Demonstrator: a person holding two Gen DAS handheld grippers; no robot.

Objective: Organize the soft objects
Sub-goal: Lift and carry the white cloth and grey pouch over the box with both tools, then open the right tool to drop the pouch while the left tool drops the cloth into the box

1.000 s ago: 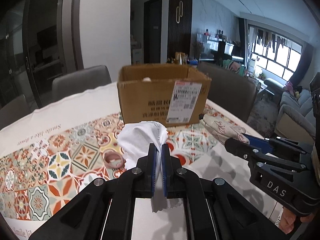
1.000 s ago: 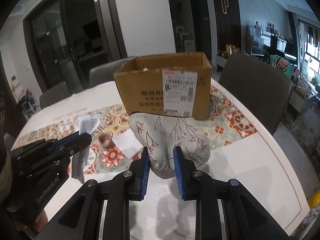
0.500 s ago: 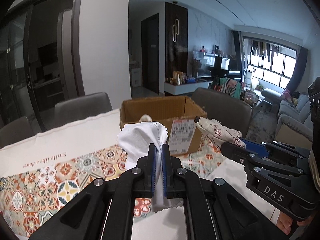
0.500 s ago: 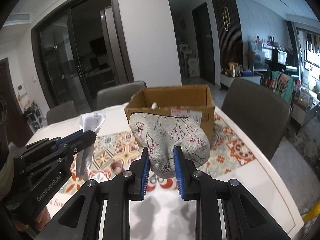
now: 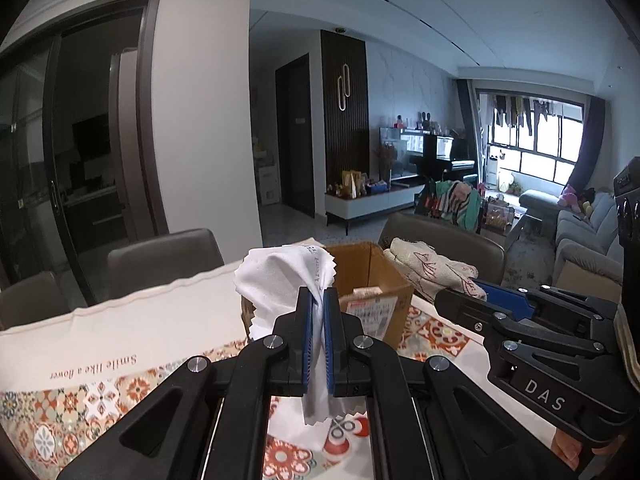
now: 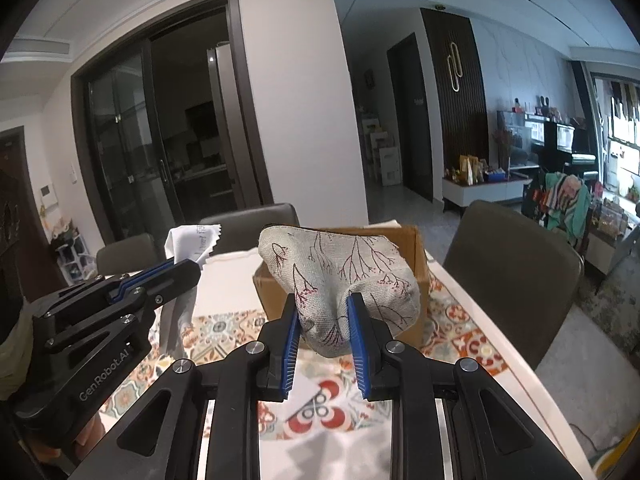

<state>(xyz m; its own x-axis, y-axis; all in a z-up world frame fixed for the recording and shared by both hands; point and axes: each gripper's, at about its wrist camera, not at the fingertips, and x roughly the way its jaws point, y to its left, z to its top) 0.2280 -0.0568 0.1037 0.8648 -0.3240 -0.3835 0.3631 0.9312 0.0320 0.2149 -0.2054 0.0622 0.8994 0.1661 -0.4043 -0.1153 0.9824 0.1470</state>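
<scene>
A white table with a patterned tile-print cloth (image 6: 472, 344) carried an open brown cardboard box (image 5: 376, 280) at twelve o'clock. The right gripper (image 6: 323, 338) pinched a beige branch-printed fabric pouch (image 6: 340, 276) aloft before it; at nine o'clock, the left gripper (image 5: 318, 338) clamped a white pinked-edge cloth (image 5: 280, 276).

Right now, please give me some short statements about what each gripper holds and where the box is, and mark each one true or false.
1. The left gripper is shut on the white cloth. True.
2. The right gripper is open, holding nothing. False: it is shut on the printed fabric pouch.
3. The cardboard box stands on the table, open at the top. True.
4. The pouch lies inside the box. False: it is held up in front of the box.
5. The white cloth lies flat on the table. False: it hangs from the left gripper.
</scene>
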